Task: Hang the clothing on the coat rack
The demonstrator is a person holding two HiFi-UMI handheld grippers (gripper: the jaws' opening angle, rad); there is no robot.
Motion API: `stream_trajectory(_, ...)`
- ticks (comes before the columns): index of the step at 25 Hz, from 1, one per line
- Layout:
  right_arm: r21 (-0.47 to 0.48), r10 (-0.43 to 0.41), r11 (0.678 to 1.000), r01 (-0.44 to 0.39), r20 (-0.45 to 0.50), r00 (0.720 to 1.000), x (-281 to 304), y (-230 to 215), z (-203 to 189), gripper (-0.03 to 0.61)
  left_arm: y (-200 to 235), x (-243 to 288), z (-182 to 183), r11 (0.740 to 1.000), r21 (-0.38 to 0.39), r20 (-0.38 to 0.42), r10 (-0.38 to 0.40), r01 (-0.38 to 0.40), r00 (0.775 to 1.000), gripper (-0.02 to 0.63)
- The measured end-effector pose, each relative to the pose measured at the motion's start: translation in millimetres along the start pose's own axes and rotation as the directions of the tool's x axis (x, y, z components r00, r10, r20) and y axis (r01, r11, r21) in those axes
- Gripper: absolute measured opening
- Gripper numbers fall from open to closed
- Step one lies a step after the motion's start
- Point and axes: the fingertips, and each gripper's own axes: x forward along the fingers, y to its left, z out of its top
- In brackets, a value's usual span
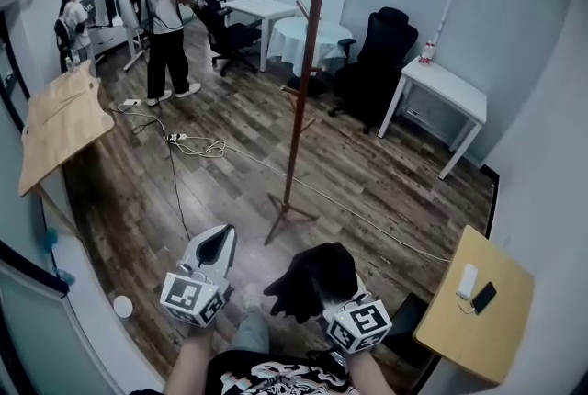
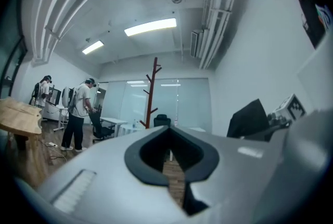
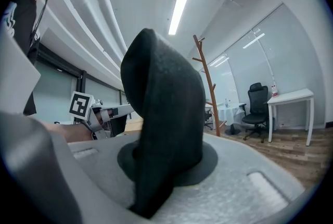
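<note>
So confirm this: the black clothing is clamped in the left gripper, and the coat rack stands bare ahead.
Wrong gripper: the black clothing is clamped in the right gripper, as the right gripper view shows. The coat rack does stand bare ahead.

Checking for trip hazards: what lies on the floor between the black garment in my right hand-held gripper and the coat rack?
In the head view only bare wood floor separates the black garment from the coat rack.

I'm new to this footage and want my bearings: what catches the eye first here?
The tall reddish-brown wooden coat rack stands bare in mid-floor, straight ahead. Nearest the camera, the right gripper is shut on a bunched black garment, with the empty left gripper shut beside it.
</note>
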Motion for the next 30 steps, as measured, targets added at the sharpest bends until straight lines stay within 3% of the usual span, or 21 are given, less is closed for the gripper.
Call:
stream_trajectory(8,-0.020,-0.051,0.999,0.050,-0.032,0.998,83.7,-52.3,-3.8,0.026,60.1,86.1,-9.3,0.998,0.067,-0.041,-0.009,0.012,0.999,-0.011)
stream_trajectory(16,-0.040,-0.106,0.994,0.104,-0.049,0.993,188.1,-108.2,5.6,0.026,143.1,179.4,-28.5,0.998,0.055,-0.086,-0.019,0.024,0.996,-0.011)
stream_trajectory(20,-0.050,-0.138,0.990,0.135,-0.049,0.989,232.5,-136.2,11.4,0.026,172.8,224.2,-28.2,0.997,0.056,-0.070,-0.042,0.046,0.997,-0.011)
stream_trajectory(30,-0.046,-0.173,0.984,0.171,-0.033,0.984,323.2,-169.3,25.4,0.026,237.5,291.1,-40.6,0.996,0.014,-0.102,-0.092,0.094,0.991,-0.011)
